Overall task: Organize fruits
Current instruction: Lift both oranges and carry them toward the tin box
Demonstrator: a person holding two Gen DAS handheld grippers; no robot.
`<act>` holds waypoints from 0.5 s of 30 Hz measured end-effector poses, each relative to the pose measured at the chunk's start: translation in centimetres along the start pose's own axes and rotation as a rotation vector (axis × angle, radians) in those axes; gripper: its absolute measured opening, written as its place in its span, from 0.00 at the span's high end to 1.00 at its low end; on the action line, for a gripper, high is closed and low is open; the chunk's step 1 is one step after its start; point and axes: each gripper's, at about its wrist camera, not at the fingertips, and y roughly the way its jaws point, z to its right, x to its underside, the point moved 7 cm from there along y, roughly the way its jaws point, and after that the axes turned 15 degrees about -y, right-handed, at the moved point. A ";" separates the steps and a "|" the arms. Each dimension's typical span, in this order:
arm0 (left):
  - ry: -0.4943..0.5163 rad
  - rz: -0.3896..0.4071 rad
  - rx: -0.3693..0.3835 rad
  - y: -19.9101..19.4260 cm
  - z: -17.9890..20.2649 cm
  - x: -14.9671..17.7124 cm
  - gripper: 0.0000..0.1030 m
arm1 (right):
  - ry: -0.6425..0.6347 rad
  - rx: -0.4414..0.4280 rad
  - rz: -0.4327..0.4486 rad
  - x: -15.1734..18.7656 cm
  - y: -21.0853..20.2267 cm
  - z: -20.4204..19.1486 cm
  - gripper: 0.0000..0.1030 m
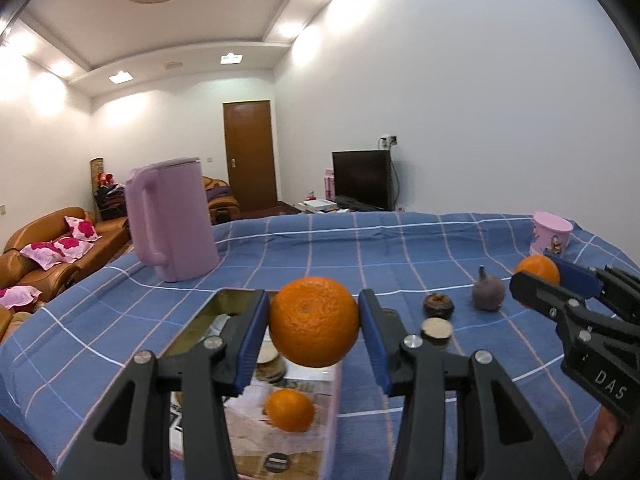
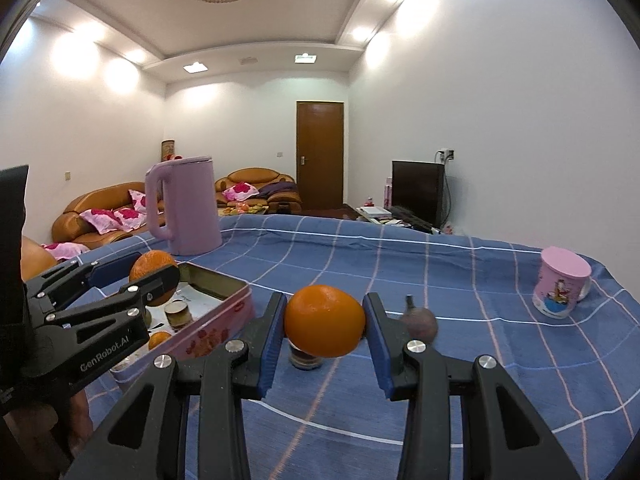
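My left gripper (image 1: 314,322) is shut on an orange (image 1: 314,320) and holds it above the pink tin box (image 1: 334,408). The box holds a smaller orange (image 1: 290,410) and a dark round fruit (image 1: 270,364). My right gripper (image 2: 325,326) is shut on a second orange (image 2: 324,320), held above the blue checked cloth. The left gripper with its orange (image 2: 154,268) shows at the left of the right wrist view, over the tin (image 2: 224,320). On the cloth lie a purple stemmed fruit (image 1: 488,292) and two dark round fruits (image 1: 438,306).
A pink kettle (image 1: 172,220) stands at the table's back left. A pink cartoon mug (image 2: 560,284) stands at the far right. The table edge runs along the back, with sofas, a door and a TV beyond.
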 end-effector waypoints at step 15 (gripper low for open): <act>-0.037 -0.007 -0.089 0.8 -4.8 -0.9 0.54 | -0.077 -0.108 0.011 -2.9 3.2 -5.2 0.60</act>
